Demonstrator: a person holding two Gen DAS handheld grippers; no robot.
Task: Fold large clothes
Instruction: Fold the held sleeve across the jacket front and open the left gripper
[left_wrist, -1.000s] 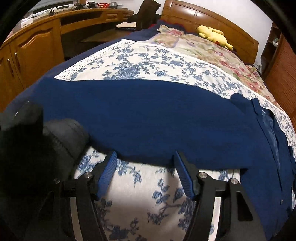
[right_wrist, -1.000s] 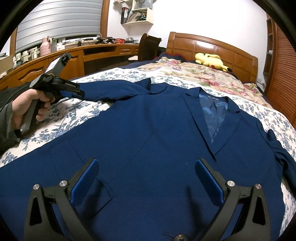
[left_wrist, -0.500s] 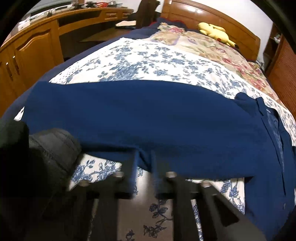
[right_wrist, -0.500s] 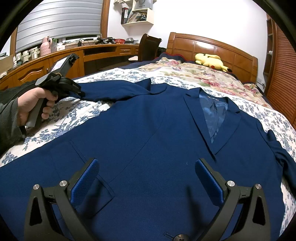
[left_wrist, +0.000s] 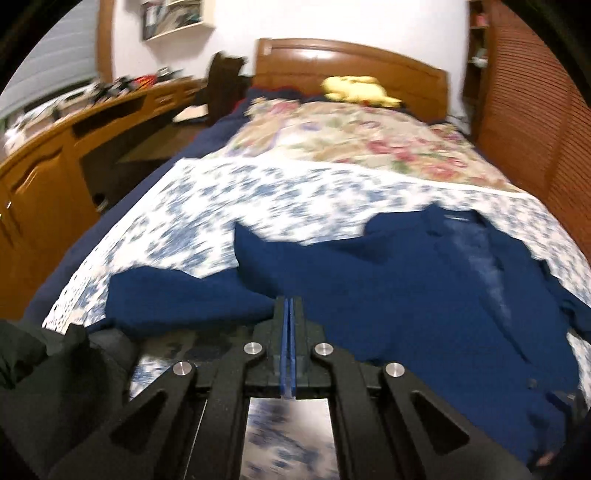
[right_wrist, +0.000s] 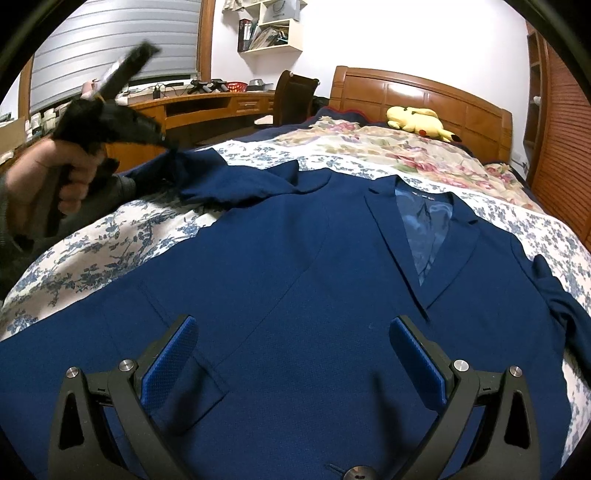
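The left gripper (right_wrist: 168, 146) is clamped on the sleeve (right_wrist: 236, 181), whose length runs from it across to the jacket (right_wrist: 314, 288) lying directly under the idle, wide-open right gripper (right_wrist: 291, 354).

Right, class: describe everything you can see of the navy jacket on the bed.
The navy jacket is a woven suit blazer lying face up on the floral bedspread, front open, showing notched lapels, shiny blue lining, a flap pocket and one dark button. One sleeve is pinched by the shut left hand-held gripper and raised off the bed; the other lies at the jacket's far side. The open right hand-held gripper hovers over the hem.
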